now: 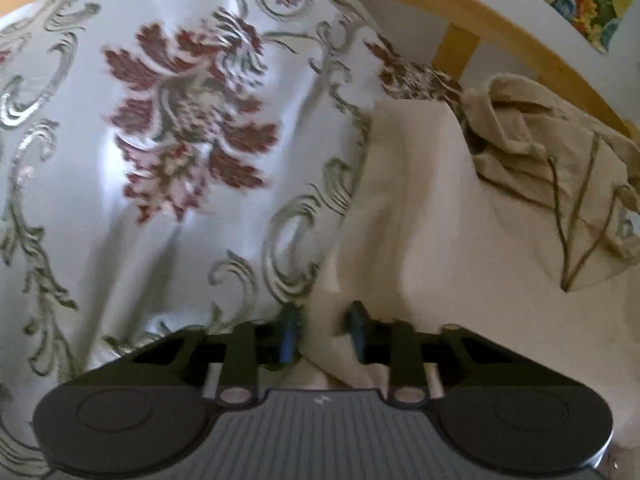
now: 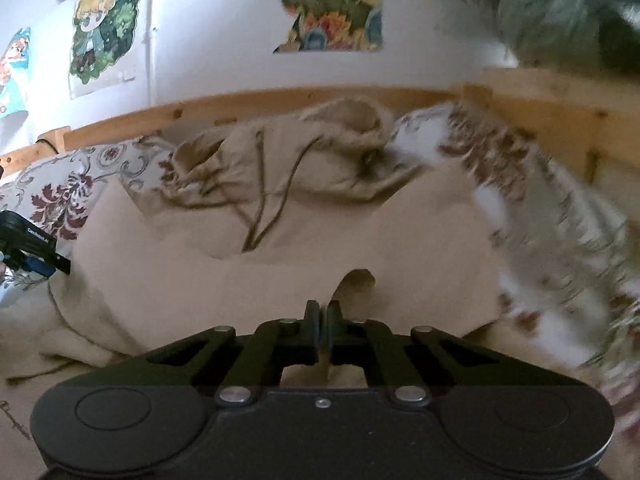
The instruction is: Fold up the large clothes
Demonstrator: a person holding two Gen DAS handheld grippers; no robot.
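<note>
Right tool (image 2: 323, 320): we see its fingers pinched together on an edge of the large beige cloth garment (image 2: 248, 280).
Left tool (image 1: 323, 330): fingers partly apart, the garment's edge between them; grip unclear to us.
Garment: spread on the floral white bedspread (image 1: 160, 140), its drawstring hood (image 2: 288, 156) toward the wooden bed rail (image 2: 160, 116).

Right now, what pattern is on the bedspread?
White bedspread with dark red flowers and grey-green scrolls; clearest in the left wrist view.

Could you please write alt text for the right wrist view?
The right gripper, jaws shut on a fold of the beige hooded garment, reaches over a bed. The garment's hood and drawstrings lie toward a wooden bed rail, on a floral bedspread; cartoon posters hang on the white wall.
</note>
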